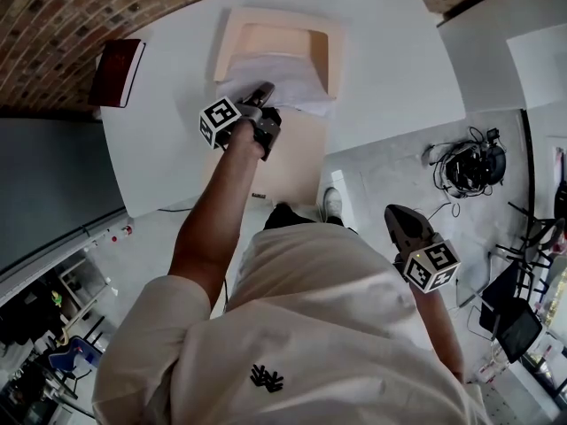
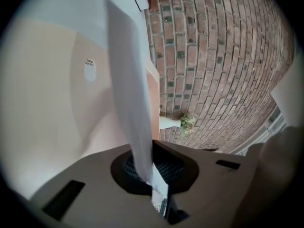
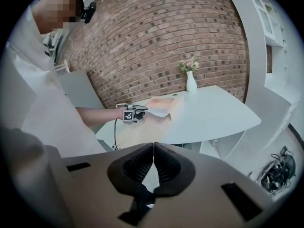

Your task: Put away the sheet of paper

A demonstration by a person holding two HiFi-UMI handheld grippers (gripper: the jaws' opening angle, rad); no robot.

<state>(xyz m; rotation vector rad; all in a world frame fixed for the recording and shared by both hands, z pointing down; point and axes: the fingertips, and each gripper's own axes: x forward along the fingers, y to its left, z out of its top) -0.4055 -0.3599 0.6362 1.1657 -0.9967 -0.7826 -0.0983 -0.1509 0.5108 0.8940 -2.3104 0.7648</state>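
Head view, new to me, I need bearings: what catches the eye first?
The left claw, shut on a white sheet of paper, reaches over a beige open file on the white table. The right claw hangs shut and empty by the person's hip.

White table (image 1: pixel 390 69) — peach file (image 1: pixel 297 159), dark red book (image 1: pixel 118 71), white vase (image 3: pixel 191 83)

White vase (image 3: pixel 191 84) on the table (image 3: pixel 223 110) — brick wall (image 3: pixel 142 37) behind.

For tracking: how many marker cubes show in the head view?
2. The first marker cube rides the left hand-held gripper above the table; the second marker cube rides the right hand-held gripper, beside the person. None appears hidden.
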